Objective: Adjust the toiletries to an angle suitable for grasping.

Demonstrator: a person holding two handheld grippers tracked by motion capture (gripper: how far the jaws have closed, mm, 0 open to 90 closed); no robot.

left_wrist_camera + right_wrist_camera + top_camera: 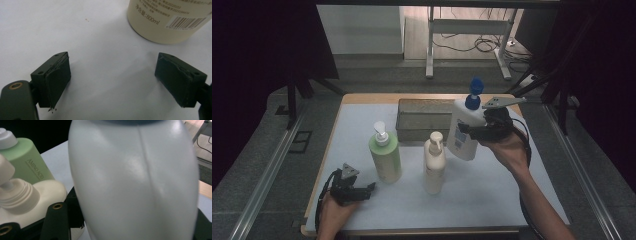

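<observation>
1. The right gripper is clamping the white bottle with the blue pump by its body, its jaws held about half apart by the bottle's width. The bottle is tilting, apparently clear of the white-covered worktop, just in front of the grey metal box.

2. The step in hand looks like carrying this bottle; the box behind it is a likely destination, though that is a guess.

3. The next move is calling for a firm grip, since the smooth, rounded body could slip, and for clearance over the box's front wall.

4. The left gripper is resting on the worktop near its front-left corner, jaws wide apart and holding nothing.

5. The left gripper view is showing the printed base of the cream pump bottle just ahead of the jaws.

6. The right gripper view is showing the white bottle's side seam close up, with the green pump bottle and the cream one's collar beyond; the high view alone is giving the whole layout.
</observation>
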